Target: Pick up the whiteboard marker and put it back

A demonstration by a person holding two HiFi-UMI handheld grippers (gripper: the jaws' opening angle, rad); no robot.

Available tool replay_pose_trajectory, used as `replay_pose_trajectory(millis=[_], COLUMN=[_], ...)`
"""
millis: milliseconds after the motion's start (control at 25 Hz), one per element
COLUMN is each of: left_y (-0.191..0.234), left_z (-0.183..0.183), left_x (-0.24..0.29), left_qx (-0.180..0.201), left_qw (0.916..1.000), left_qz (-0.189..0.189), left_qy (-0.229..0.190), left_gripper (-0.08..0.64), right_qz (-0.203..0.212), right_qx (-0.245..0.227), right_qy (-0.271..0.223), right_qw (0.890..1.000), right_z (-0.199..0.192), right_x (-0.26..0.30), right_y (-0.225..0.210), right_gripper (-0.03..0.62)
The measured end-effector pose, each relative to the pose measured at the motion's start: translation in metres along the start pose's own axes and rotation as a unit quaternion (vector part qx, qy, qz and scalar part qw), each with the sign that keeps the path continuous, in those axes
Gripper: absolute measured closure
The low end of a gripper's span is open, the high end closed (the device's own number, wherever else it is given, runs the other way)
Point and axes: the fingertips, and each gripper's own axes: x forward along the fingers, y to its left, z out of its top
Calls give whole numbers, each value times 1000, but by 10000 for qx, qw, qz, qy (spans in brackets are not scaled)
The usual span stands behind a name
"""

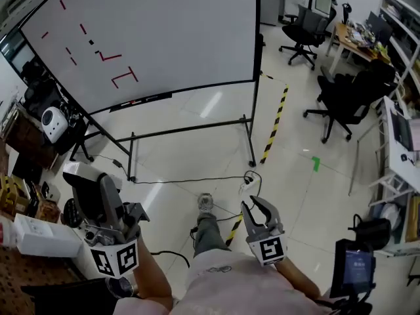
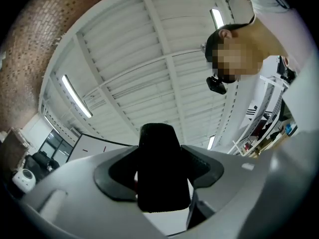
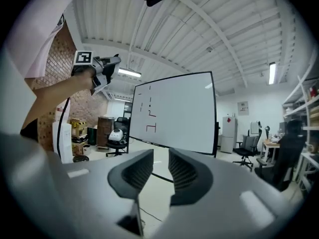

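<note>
My left gripper [image 1: 104, 201] is low at the left, pointing upward, shut on a broad black object with a rough surface [image 2: 160, 156]; that object [image 1: 83, 190] sticks out past the fingers. I cannot tell whether it is the marker. My right gripper [image 1: 256, 210] is low in the middle. Its jaws stand a narrow gap apart with nothing between them [image 3: 160, 172]. The whiteboard [image 1: 144, 38] on its wheeled stand is ahead, with red and black strokes on it. On its tray [image 1: 141, 100] lie small red items. The whiteboard [image 3: 174, 113] also shows beyond the right jaws.
A cable and a power strip [image 1: 247, 184] lie on the floor in front of the stand. Yellow-black tape [image 1: 275, 123] runs along the floor. Office chairs [image 1: 344, 104] and desks stand at the right, boxes and shelves [image 1: 33, 235] at the left. The person's leg and shoe [image 1: 205, 205] are between the grippers.
</note>
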Motion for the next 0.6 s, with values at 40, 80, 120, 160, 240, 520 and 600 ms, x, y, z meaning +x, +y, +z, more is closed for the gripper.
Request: replay_pose_trajectory(millis=[40, 80, 120, 160, 240, 520, 600], left_y=[-8, -14, -19, -22, -25, -52, -66], left_z=[25, 48, 70, 88, 111, 123, 120], left_x=[-18, -34, -49, -64, -93, -167, -179], left_qx=[44, 89, 121, 133, 65, -834, -1017], left_qw=[10000, 9999, 9999, 9999, 9998, 9963, 9942], left_qz=[22, 36, 59, 102, 205, 51, -40], left_qy=[27, 33, 18, -2, 19, 188, 341], left_gripper=[287, 287, 287, 287, 287, 287, 287], right_qz=[116, 209, 273, 305, 317, 371, 280], right_qx=[19, 39, 52, 73, 172, 264, 163], right_qy=[-107, -223, -321, -376, -330, -391, -439], right_qw=[9999, 9995, 9991, 9988, 9988, 9982, 9985], right_z=[8, 18, 26, 32, 32, 29, 29], right_x=[-19, -35, -50, -62, -81, -105, -116], right_y=[12, 24, 35, 44, 61, 90, 90], right_gripper=[506, 506, 506, 506, 506, 506, 506])
